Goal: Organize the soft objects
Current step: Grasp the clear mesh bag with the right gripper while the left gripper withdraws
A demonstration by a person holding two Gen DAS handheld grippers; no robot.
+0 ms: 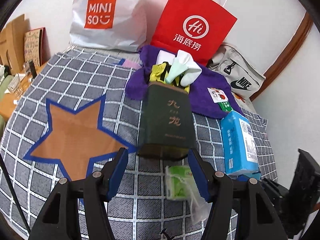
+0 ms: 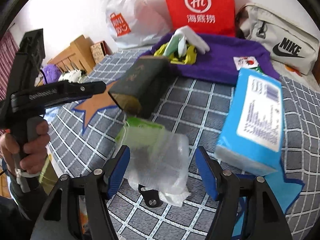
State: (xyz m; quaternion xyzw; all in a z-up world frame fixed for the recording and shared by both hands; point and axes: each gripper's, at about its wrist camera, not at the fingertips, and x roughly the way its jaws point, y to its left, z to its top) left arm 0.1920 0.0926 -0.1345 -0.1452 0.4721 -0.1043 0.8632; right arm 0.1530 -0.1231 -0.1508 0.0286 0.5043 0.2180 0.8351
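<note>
A dark green box (image 1: 166, 120) lies on the checked cloth (image 1: 80, 76), its open far end stuffed with yellow, mint and white soft items (image 1: 176, 70). A purple towel (image 1: 206, 92) lies behind it. A clear mesh pouch holding a green packet (image 1: 180, 182) lies between my left fingers. My left gripper (image 1: 158, 172) is open, just short of the box. My right gripper (image 2: 162, 172) is open over the same pouch (image 2: 156, 148). The blue tissue pack (image 2: 256, 124) stands to its right; the box (image 2: 140, 84) lies ahead.
A white Miniso bag (image 1: 104, 16), a red paper bag (image 1: 192, 24) and a grey Nike bag (image 1: 238, 74) stand against the wall. An orange star (image 1: 74, 132) marks the cloth. The left hand-held gripper (image 2: 50, 94) shows at left in the right wrist view.
</note>
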